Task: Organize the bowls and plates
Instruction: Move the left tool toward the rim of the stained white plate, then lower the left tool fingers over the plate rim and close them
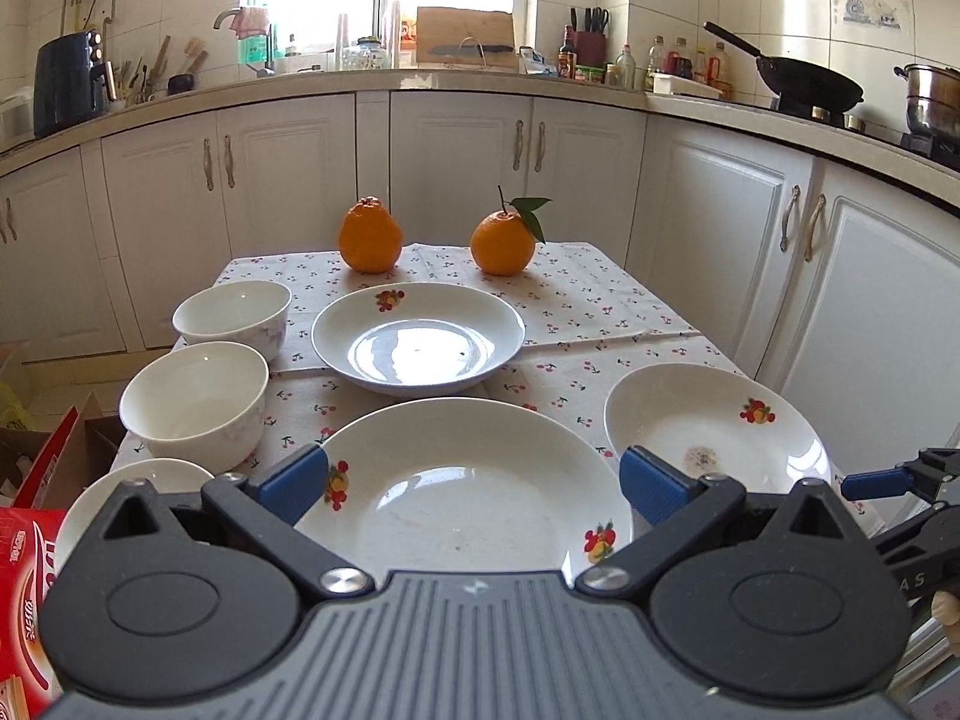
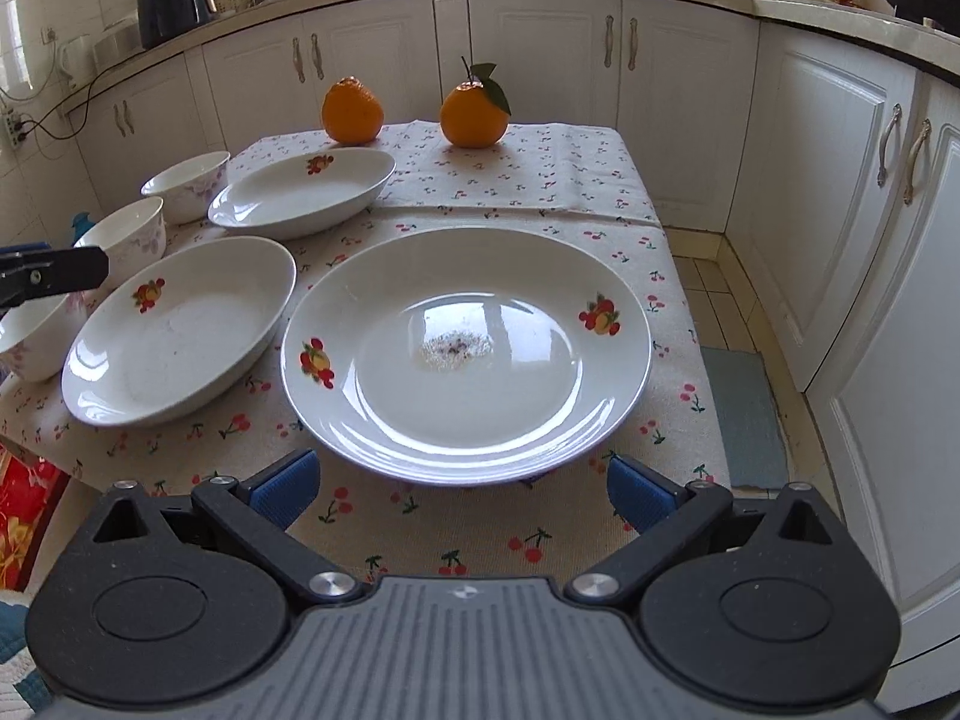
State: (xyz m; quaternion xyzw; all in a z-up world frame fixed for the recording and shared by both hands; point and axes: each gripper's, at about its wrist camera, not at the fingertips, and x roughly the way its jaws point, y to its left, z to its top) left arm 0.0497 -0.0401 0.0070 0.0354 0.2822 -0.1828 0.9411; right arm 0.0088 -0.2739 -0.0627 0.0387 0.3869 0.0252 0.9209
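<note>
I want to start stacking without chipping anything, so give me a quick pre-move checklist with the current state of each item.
1. Left gripper open and empty: ok, jaws spread over the near plate.
2. Right gripper open and empty: ok, jaws spread just short of the right plate.
3. Plates lying flat and apart: ok, the far plate also sits alone.
4. Plates clean: not ok, a residue patch lies in the right plate's centre.
5. Bowls upright: ok.
6. Oranges away from the plates: ok, at the far table edge.

three plates (image 2: 465, 354), three bowls (image 1: 195, 405), two oranges (image 1: 370, 235)
</note>
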